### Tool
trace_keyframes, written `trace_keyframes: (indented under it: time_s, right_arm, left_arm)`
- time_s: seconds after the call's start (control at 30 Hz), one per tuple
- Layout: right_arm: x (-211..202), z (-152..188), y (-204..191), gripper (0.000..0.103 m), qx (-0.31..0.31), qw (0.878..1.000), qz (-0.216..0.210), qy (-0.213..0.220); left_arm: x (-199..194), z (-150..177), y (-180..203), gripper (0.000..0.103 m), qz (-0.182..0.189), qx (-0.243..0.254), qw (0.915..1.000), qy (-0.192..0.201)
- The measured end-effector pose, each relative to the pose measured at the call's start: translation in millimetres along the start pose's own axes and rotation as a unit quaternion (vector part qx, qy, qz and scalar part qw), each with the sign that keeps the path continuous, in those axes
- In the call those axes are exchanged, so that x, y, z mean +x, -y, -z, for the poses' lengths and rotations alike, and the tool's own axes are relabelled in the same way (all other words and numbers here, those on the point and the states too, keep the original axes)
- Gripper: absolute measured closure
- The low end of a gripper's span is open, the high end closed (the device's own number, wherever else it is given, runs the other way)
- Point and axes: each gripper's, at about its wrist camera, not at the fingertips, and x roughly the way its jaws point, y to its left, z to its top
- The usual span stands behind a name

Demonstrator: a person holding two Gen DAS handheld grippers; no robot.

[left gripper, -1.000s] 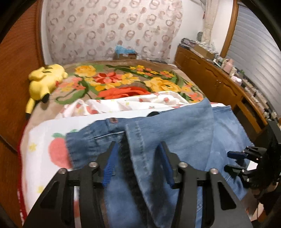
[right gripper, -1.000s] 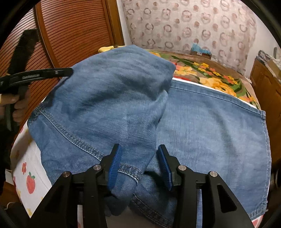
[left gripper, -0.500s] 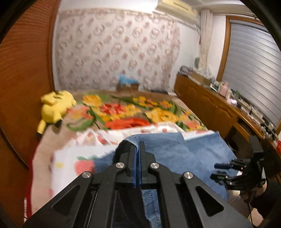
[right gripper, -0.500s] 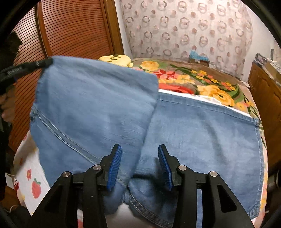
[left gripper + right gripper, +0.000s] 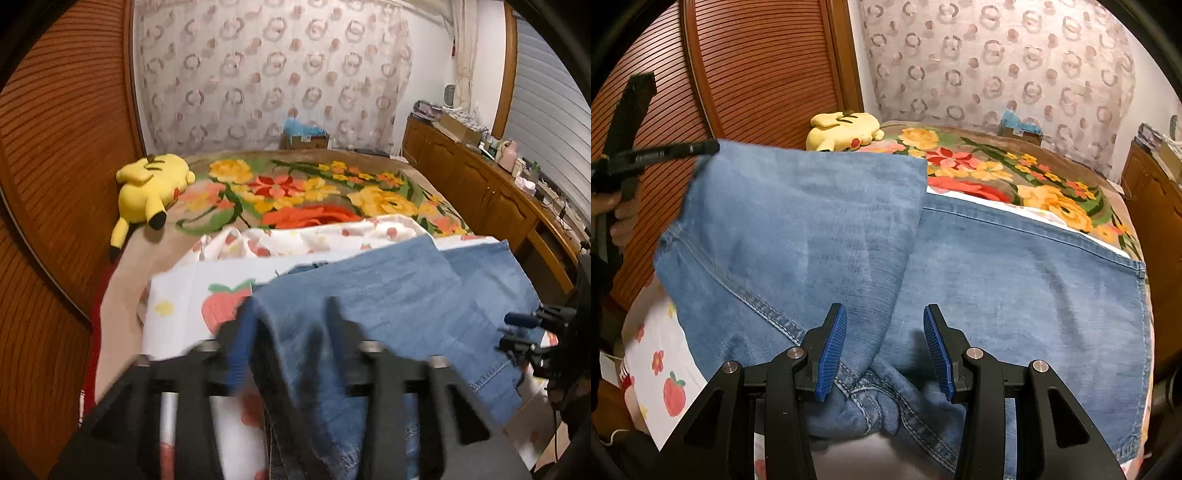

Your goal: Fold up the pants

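Blue denim pants [image 5: 1015, 277] lie on the bed, one end folded over [image 5: 798, 229] toward the left. My left gripper [image 5: 288, 339] is blurred and its fingers stand apart, with denim [image 5: 388, 295] draped between them. From the right wrist view the left gripper [image 5: 701, 147] sits at the raised corner of the fold. My right gripper [image 5: 884, 347] is open over a bunched denim seam [image 5: 871, 398] near the bed's front edge. It also shows in the left wrist view [image 5: 532, 332] at the right.
A white strawberry-print sheet [image 5: 192, 291] lies under the pants on a flowered blanket [image 5: 306, 192]. A yellow plush toy [image 5: 147, 188] lies at the far left by the wooden slatted wall [image 5: 757, 74]. A wooden cabinet [image 5: 480, 192] runs along the right.
My left gripper was open on the denim, shut on it and lifted half a second ago, and now its fingers are apart again. The fold has spread flatter. The right gripper stayed open.
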Motion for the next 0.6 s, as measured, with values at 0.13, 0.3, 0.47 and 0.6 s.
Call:
trace_keyframes:
  time_s: [0.13,0.3,0.47,0.6]
  right_arm:
    - [-0.1,-2.1,-1.6,0.058,0.003,1.000,0.002,-0.002]
    - [-5.6,-1.3,-13.0,0.058,0.000,1.000,-0.002,-0.001]
    - [-4.8,-0.5,-19.3,0.058,-0.004,1.000,-0.008,-0.002]
    - [-6.8,-0.1,-24.4,0.058,-0.007,1.000,-0.013,-0.001]
  left_arm:
    - [0.1,18.1,0.7,0.049,0.002,-0.001,0.9999,-0.012]
    - [-4.2,51.6,1.7,0.049,0.010,-0.014,0.9994,-0.030]
    - [-1.3,71.7,6.6,0.049,0.012,-0.018,0.9986,-0.049]
    - [0.2,82.0,8.9,0.049,0.010,-0.016,0.9983,-0.055]
